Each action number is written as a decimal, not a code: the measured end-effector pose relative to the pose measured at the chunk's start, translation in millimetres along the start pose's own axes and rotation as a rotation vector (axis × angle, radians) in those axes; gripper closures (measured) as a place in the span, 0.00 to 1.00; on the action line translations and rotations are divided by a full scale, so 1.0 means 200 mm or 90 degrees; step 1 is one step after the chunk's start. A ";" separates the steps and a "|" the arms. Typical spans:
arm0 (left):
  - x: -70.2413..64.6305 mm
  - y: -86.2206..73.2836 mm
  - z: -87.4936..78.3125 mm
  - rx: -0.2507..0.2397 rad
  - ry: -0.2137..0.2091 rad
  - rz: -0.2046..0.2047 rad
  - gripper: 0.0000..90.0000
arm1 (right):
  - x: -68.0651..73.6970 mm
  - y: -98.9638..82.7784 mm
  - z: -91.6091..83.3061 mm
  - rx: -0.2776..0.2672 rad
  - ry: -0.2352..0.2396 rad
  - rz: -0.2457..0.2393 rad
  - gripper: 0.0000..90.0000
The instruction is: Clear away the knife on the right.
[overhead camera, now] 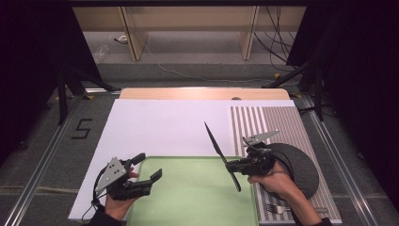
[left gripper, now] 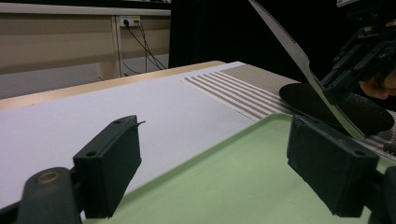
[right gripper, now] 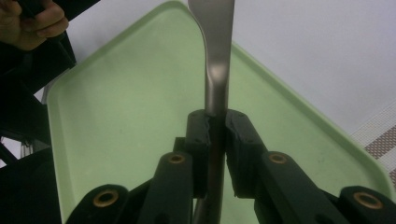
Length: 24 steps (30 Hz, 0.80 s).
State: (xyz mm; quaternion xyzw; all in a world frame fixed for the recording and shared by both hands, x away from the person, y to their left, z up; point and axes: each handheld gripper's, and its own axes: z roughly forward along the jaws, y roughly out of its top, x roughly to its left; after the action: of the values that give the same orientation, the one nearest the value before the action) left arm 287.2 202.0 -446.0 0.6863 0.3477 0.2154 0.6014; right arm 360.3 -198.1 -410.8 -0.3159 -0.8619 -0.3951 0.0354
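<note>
A metal knife (overhead camera: 219,148) with a serrated blade (left gripper: 299,56) hangs tilted above the right edge of the green tray (overhead camera: 197,197). My right gripper (overhead camera: 230,165) is shut on it near its lower half. In the right gripper view the pads clamp the knife (right gripper: 217,56) from both sides at the gripper (right gripper: 217,126), with the tray (right gripper: 130,93) below. My left gripper (overhead camera: 149,165) stands open over the tray's near left corner, and nothing sits between its wide-set fingers (left gripper: 109,168).
A black plate (overhead camera: 301,165) lies on the striped placemat (overhead camera: 263,122) right of the tray, under the right hand. A fork (overhead camera: 275,207) rests on the mat's near end. A white sheet (overhead camera: 164,127) covers the table behind the tray.
</note>
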 end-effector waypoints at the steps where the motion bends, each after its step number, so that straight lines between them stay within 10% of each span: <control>1: 0.00 0.00 0.00 0.000 0.000 0.000 0.19 | 0.01 0.00 0.00 0.002 0.000 -0.001 0.89; 24: 0.00 0.00 0.00 -0.001 0.003 0.004 0.19 | 0.14 -0.08 0.11 0.069 0.022 -0.001 0.89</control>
State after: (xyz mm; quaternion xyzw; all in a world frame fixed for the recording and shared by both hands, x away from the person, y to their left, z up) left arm 287.0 202.4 -445.7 0.6862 0.3467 0.2195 0.6006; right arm 332.3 -176.5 -427.6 -0.3062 -0.8814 -0.3533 0.0667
